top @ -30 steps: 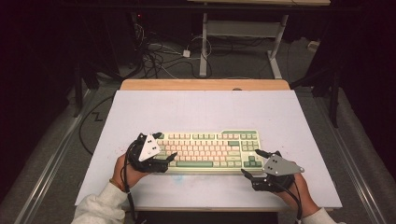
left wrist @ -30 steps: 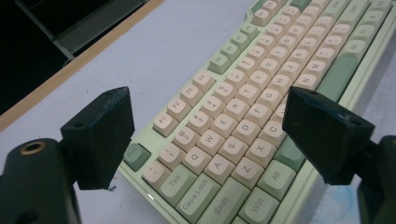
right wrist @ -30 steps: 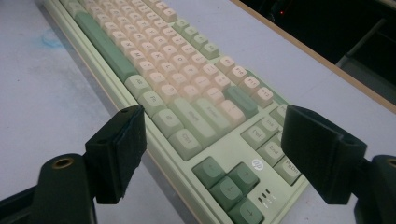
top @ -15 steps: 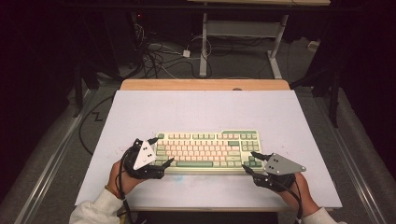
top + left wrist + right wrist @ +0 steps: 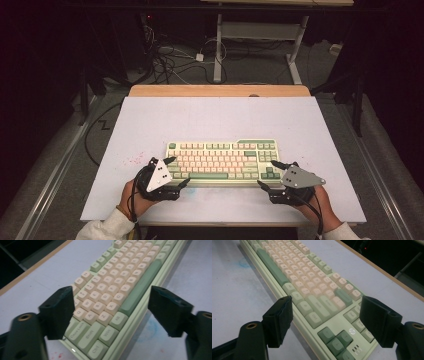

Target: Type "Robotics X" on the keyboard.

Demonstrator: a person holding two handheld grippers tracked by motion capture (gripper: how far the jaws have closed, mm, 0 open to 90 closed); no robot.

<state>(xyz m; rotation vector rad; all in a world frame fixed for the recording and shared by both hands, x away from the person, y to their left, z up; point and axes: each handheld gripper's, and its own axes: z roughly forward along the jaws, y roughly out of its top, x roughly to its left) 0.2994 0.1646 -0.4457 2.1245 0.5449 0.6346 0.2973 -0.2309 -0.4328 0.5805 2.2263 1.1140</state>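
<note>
Left gripper (image 5: 172, 172) at the keyboard's (image 5: 222, 162) left end, jaws apart and straddling that end without pressing it; they have just been closing a little, with the corner keys between them. Right gripper (image 5: 267, 175) at the opposite end, jaws apart and just reopened wider, the arrow-key corner between them, no contact visible. Keyboard lies flat between the two grippers on the pale table (image 5: 215, 117), green frame, cream keys. Beyond the table's far edge, cables (image 5: 170, 60) on the floor.
</note>
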